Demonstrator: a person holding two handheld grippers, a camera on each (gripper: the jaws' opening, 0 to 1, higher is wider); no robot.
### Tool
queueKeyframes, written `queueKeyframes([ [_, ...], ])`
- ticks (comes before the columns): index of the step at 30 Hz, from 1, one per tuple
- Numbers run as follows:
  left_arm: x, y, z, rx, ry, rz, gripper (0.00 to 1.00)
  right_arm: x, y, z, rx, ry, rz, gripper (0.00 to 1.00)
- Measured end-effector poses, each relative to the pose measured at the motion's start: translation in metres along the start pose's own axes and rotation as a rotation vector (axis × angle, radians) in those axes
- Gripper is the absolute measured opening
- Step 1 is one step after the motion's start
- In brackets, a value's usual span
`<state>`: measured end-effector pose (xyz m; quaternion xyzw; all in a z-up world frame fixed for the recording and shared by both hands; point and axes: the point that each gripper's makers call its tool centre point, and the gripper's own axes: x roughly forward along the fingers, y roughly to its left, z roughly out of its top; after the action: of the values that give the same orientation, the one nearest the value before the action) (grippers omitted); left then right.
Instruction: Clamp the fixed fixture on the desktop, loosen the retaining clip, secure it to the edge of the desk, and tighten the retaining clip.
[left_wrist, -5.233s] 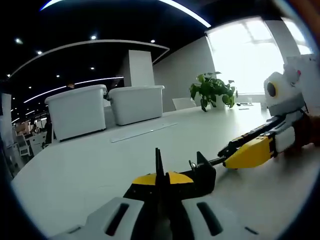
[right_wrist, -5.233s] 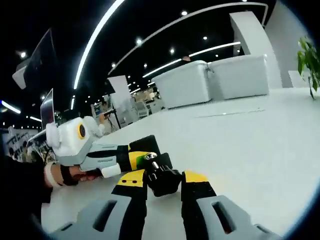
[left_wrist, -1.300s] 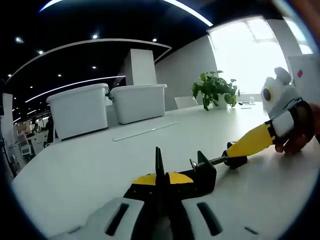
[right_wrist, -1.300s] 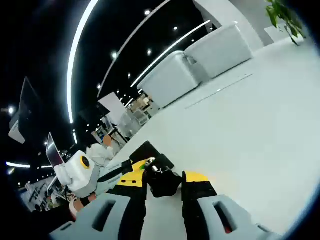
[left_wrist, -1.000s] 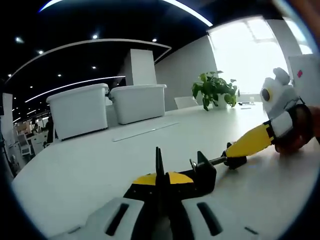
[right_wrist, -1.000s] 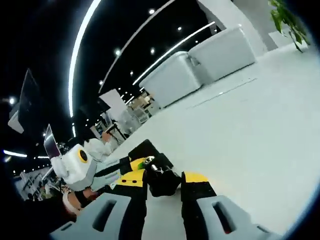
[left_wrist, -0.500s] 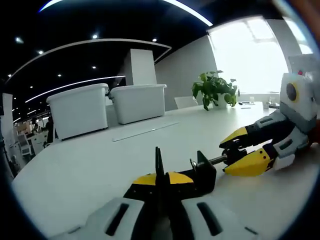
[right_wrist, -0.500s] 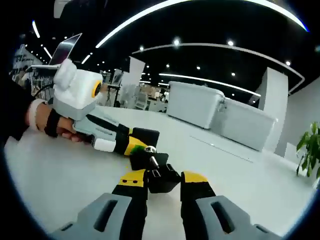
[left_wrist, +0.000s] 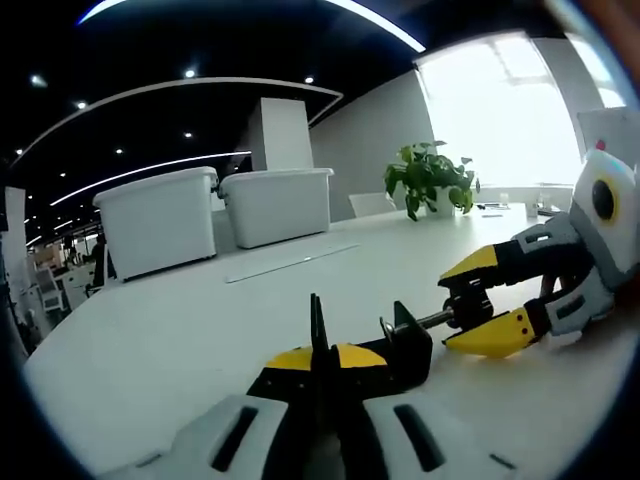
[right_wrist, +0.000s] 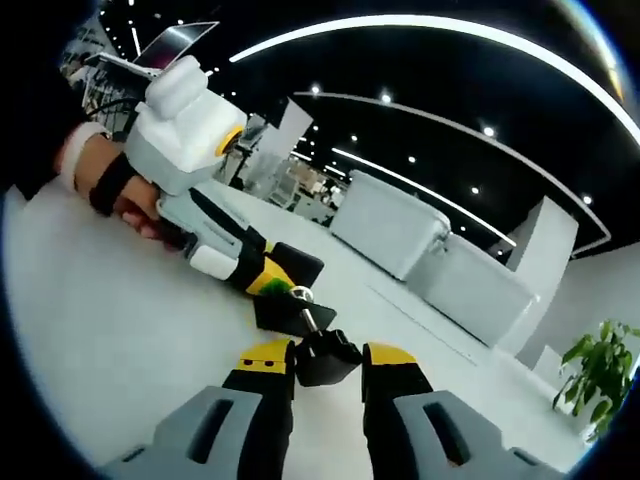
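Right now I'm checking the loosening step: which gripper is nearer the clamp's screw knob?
Right. The right gripper has its jaws around the knob; the left gripper holds the clamp body, at the screw's other end.

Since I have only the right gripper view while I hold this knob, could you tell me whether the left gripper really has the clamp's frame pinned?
Observer: Yes. In the left gripper view, the left gripper has its jaws shut on a thin upright part of the black clamp frame.
Operator: Thank you. Is the frame lifted off the table?
Observer: No, it appears to rest on the white table, with the screw running out roughly level to your knob.
Operator: How does my gripper sit from that side?
Observer: The right gripper has one yellow-tipped jaw above the knob and one below it.
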<state>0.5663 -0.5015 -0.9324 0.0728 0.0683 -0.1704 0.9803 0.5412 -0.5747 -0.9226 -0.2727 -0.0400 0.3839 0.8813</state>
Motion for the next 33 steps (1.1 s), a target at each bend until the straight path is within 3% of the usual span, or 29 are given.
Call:
queueKeyframes([
  [2,-0.001,0.0,0.0,0.0,-0.001,-0.001,0.05,0.0,0.002,0.003,0.089,-0.012,0.039,0.31],
  [5,-0.001,0.0,-0.001,0.0,0.0,-0.004,0.05,0.007,-0.004,0.008,0.334,-0.008,0.087,0.39],
  [10,0.0,0.001,-0.001,0.0,0.0,-0.005,0.05,0.011,-0.02,0.006,0.671,0.017,0.1,0.4],
  [11,0.0,0.0,-0.001,0.0,0.0,-0.005,0.05,0.004,-0.008,0.009,0.755,0.022,0.131,0.41],
  [13,0.0,0.0,0.0,0.001,-0.001,-0.006,0.05,0.008,-0.008,-0.001,0.84,0.056,0.149,0.4],
  [16,-0.001,-0.001,0.0,0.0,-0.001,-0.006,0.05,0.014,-0.01,-0.013,0.865,0.078,0.138,0.36],
  [21,0.001,0.0,0.0,0.0,0.0,-0.006,0.05,0.012,-0.005,-0.015,1.084,0.1,0.154,0.28],
  [25,0.001,0.0,0.0,0.0,-0.001,-0.007,0.05,0.0,0.004,-0.008,1.11,0.095,0.15,0.26],
  [33,0.0,-0.002,0.001,0.001,-0.003,-0.008,0.05,-0.01,0.016,0.001,0.954,0.078,0.125,0.24],
])
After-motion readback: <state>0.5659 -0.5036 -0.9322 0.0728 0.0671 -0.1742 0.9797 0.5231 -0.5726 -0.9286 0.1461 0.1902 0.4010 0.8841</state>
